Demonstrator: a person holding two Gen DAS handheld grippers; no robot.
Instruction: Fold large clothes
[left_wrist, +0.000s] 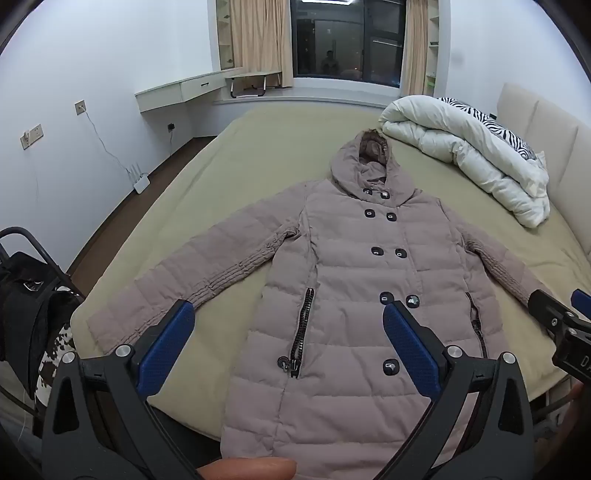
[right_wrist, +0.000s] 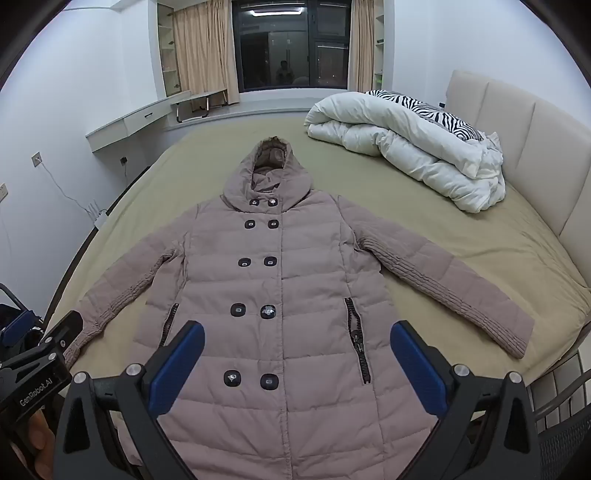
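At the bottom of the left wrist view, the left gripper is being held spread wide, nothing between its blue pads, above the lower part of the coat. At the bottom of the right wrist view, the right gripper is likewise being held fully spread and empty over the coat's hem end. Each gripper is being caught at the edge of the other's view: the right one at the right edge, the left one at the lower left.

The coat is being shown laid flat, front up and buttoned, on the bed, filling the centre of both frames, sleeves spread out to either side and hood pointing away toward the window. Beyond it, at the upper right, a white duvet is being seen bundled against the headboard.
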